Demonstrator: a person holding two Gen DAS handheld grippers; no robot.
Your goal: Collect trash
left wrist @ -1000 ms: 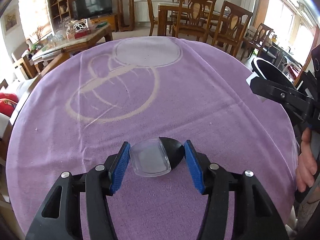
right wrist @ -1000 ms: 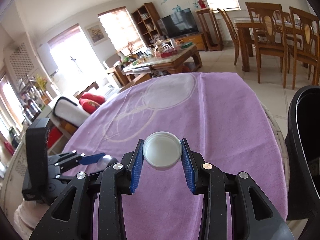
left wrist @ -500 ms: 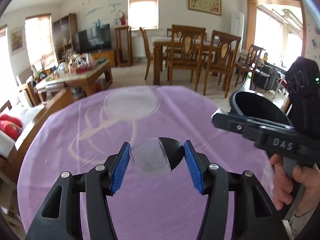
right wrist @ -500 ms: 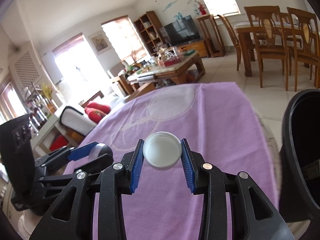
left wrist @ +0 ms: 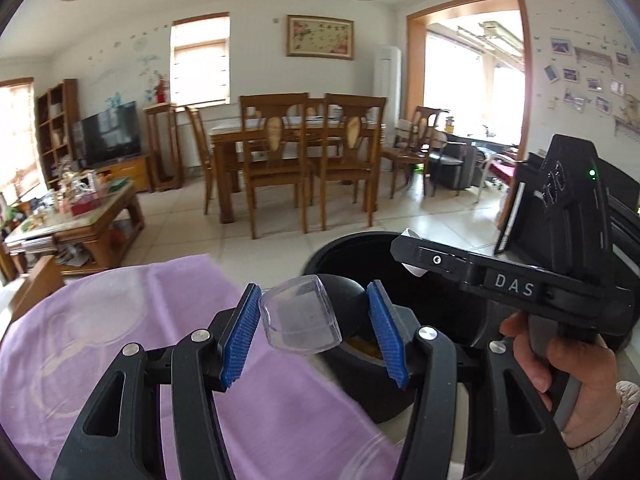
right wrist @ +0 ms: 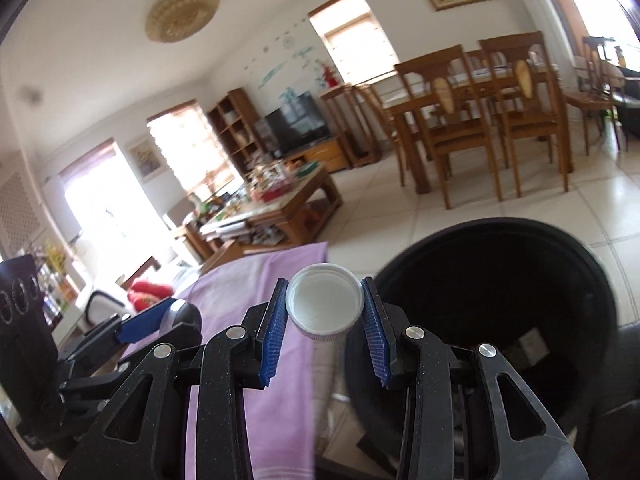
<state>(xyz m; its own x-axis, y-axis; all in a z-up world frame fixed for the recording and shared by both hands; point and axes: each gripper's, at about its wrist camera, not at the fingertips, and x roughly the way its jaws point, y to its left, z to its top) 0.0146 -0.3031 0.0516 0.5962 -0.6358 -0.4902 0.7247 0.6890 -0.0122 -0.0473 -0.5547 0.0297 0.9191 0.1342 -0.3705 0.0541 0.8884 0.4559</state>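
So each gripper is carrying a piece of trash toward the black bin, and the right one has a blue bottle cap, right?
Nearly. The cap is white, not blue; the blue you noticed is the padding on the fingers, as the right wrist view shows. The rest holds: the right gripper grips that cap beside the black bin, and the left gripper carries a clear-and-black plastic piece.

Lower left in both views, the tablecloth (left wrist: 128, 344) is lilac with pale looping lines. The bin (right wrist: 560, 280) is black, the cap (right wrist: 325, 307) white, the gripper pads (left wrist: 240, 336) blue.

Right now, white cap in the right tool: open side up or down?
Up. The white cap shows its hollow inside to the camera, held between the right tool fingers.
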